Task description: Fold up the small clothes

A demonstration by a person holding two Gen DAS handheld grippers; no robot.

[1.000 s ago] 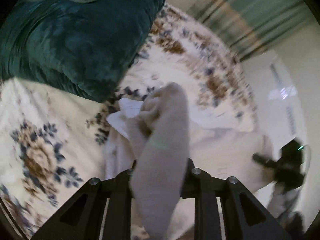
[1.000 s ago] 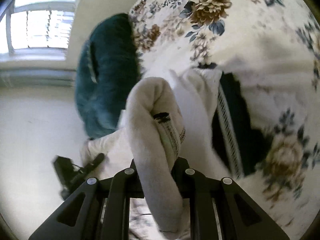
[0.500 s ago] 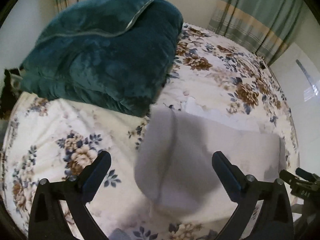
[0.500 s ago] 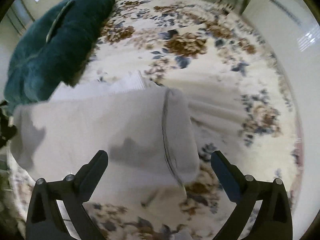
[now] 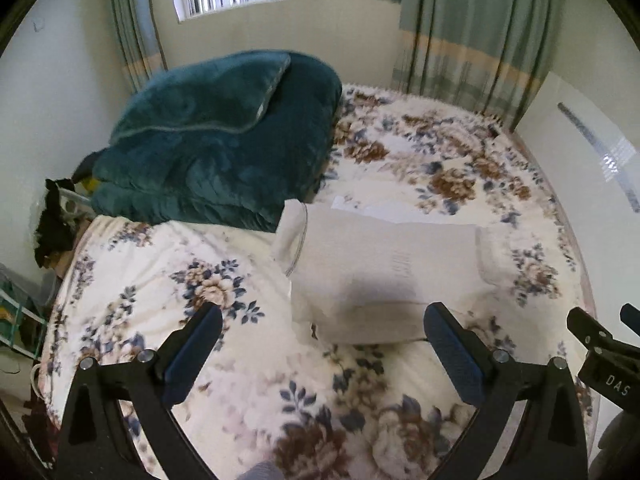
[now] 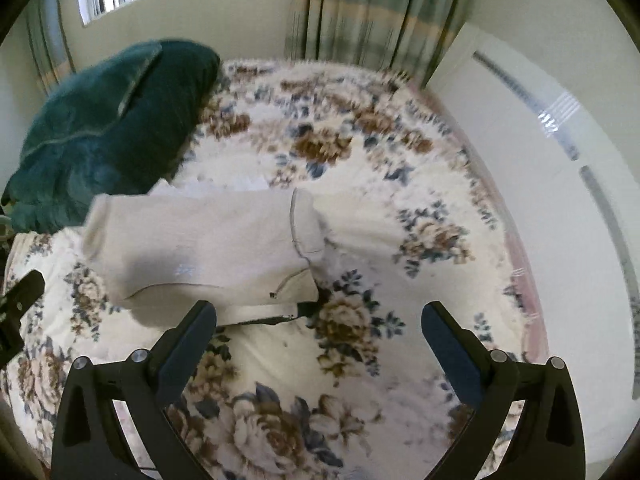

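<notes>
A cream-white small garment (image 5: 380, 268) lies folded flat on the floral bedspread (image 5: 240, 360); it also shows in the right wrist view (image 6: 208, 248), with a dark trim at its near edge. My left gripper (image 5: 322, 320) is open and empty, hovering just short of the garment's near edge. My right gripper (image 6: 318, 318) is open and empty, just off the garment's near right corner. The right gripper's body shows at the left wrist view's right edge (image 5: 604, 360).
A folded dark teal blanket (image 5: 216, 148) sits at the back left of the bed (image 6: 112, 132). White folded cloth (image 5: 384, 210) lies behind the garment. Curtains (image 5: 472, 32) and a window stand beyond the bed. A white wall panel (image 6: 540, 168) runs along the right.
Both grippers were shut on the garment a second ago, then opened and let it drop onto the bed. Both have since pulled back and up from it.
</notes>
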